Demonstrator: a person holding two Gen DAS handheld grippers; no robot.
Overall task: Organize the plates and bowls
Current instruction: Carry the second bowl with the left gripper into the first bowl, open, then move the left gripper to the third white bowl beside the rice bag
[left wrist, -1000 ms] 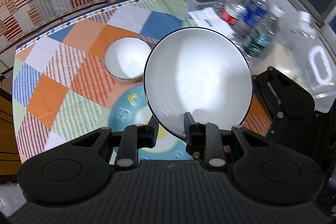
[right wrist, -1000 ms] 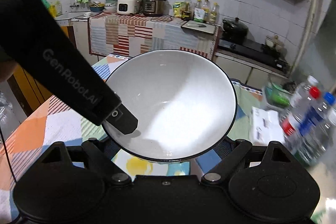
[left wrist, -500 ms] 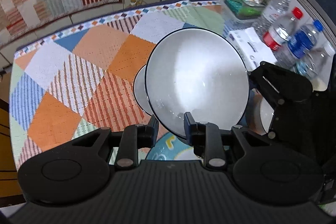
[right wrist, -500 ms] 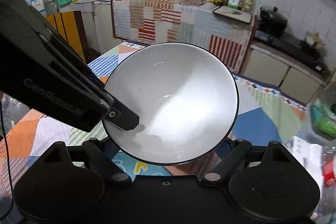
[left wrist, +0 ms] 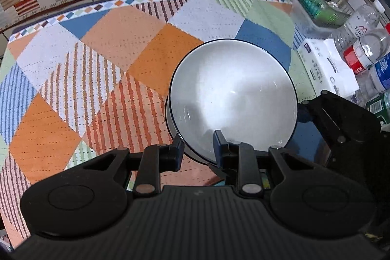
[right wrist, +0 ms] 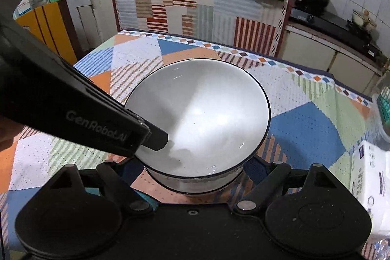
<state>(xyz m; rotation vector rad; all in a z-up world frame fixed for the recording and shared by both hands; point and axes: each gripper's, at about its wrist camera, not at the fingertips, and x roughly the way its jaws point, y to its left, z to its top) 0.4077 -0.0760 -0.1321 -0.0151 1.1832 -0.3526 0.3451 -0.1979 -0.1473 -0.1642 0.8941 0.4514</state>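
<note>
1. White and glossy with a thin dark rim, the large bowl (left wrist: 231, 96) hung over a second bowl (right wrist: 192, 183) on the patchwork tablecloth (left wrist: 73, 79), apparently about to nest; it had not been let go.
2. The left gripper (left wrist: 196, 148) was clamped on the near rim of the large bowl.
3. The right gripper (right wrist: 192, 162) stood wide, its jaws flanking the bowls; whether its pads pressed on them could not be told.
4. No plates showed.
</note>
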